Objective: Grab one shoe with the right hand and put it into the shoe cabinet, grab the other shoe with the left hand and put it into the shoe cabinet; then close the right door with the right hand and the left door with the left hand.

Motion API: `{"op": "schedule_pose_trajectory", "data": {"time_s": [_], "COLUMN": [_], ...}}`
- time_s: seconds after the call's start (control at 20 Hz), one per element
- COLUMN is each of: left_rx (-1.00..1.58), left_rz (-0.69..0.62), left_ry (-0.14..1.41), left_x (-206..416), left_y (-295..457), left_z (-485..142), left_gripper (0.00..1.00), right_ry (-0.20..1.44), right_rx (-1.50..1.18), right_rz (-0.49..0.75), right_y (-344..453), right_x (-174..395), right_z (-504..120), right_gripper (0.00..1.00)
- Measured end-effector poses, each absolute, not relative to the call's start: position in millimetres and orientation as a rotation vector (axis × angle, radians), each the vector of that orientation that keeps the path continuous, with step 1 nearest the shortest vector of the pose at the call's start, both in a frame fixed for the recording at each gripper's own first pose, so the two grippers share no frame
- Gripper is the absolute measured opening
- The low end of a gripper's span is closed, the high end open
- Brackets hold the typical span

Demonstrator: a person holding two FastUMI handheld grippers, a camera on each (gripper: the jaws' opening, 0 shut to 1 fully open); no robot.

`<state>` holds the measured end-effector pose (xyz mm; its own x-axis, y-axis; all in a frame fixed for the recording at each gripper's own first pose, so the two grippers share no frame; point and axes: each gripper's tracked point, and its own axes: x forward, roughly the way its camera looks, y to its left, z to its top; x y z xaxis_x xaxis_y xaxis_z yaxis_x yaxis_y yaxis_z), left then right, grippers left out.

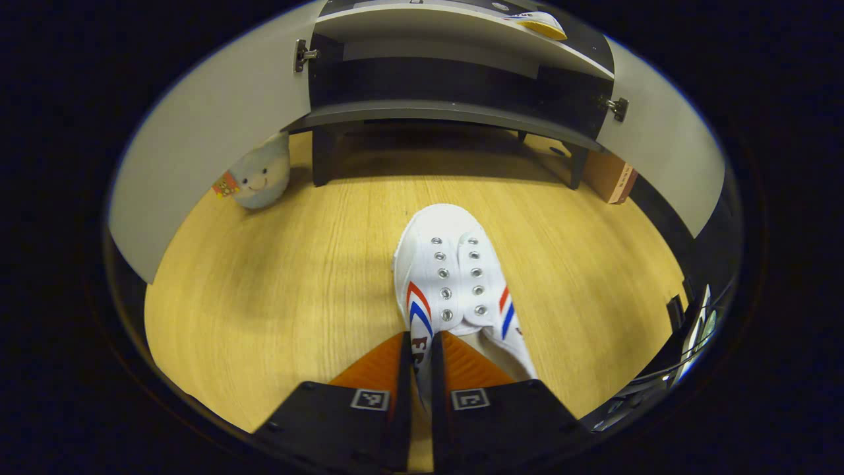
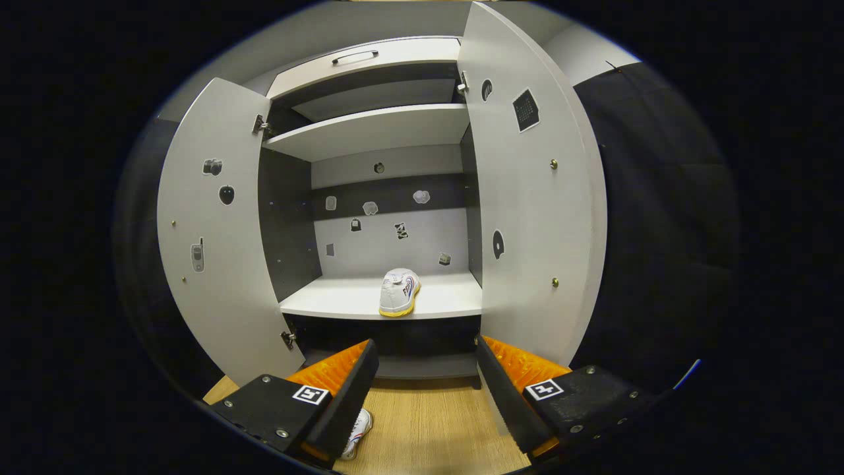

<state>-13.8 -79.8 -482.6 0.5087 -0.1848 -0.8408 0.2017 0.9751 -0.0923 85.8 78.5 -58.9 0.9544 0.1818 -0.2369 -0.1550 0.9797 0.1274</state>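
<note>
A: Wood-grain floor is recorded nearest in the left gripper view, with a white shoe lying on it, toe pointed toward the cabinet. How are the fingers of the left gripper set?

B: They are drawn narrow, and the rear edge of the shoe's upper is pinched between them; both fingers are seen pressed on it. Red and blue stripes are noted on either side of the eyelets.

A: What is logged beyond the shoe?

B: A small plush toy is noted on the floor at the left, by the foot of the left door. A brown box is seen on the floor at the right, behind the right door. The cabinet's bottom shelf is raised on legs, well apart from the shoe.

A: And the right gripper view?

B: The right gripper is held with its fingers wide apart, nothing between them. A bit of the shoe on the floor is glimpsed beside one finger. Further off, the shoe cabinet is recorded with both doors swung open. A second white shoe, yellow-soled, is set on the middle shelf, near its front edge. Small stickers are noted on the back panel and inside both doors. An upper shelf is recorded above, and a drawer front with a handle at the top.
</note>
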Motion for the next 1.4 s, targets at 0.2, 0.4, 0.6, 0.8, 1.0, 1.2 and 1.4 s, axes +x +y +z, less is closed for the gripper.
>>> {"op": "schedule_pose_trajectory", "data": {"time_s": [0.2,0.4,0.6,0.8,1.0,1.2,1.4], "left_rx": [-0.057,-0.086,-0.123,-0.122,-0.140,-0.135,-0.126], "left_rz": [-0.201,-0.189,-0.189,-0.197,-0.195,-0.182,-0.198], "left_ry": [1.016,1.021,1.015,0.982,0.955,0.910,0.853], "left_x": [-8.6,-7.1,-6.8,-3.8,-3.9,-3.4,-1.2], "left_y": [-77.4,-74.5,-72.1,-70.8,-70.1,-72.8,-72.2], "left_z": [-478.5,-469.7,-467.9,-465.3,-463.5,-468.2,-467.3], "left_gripper": [0.07,0.06,0.06,0.06,0.06,0.06,0.06], "right_ry": [0.244,0.230,0.216,0.207,0.200,0.197,0.197], "right_rx": [0.121,0.127,0.115,0.113,0.111,0.120,0.131], "right_rz": [0.172,0.181,0.193,0.210,0.226,0.242,0.267], "right_y": [76.8,80.1,84.0,90.5,95.1,97.6,103.5], "right_x": [84.0,82.7,80.4,80.9,81.8,84.1,88.2], "right_z": [-55.0,-49.1,-43.3,-40.4,-39.7,-42.4,-42.6], "right_gripper": [0.93,0.93,0.93,0.93,0.93,0.93,0.93]}}
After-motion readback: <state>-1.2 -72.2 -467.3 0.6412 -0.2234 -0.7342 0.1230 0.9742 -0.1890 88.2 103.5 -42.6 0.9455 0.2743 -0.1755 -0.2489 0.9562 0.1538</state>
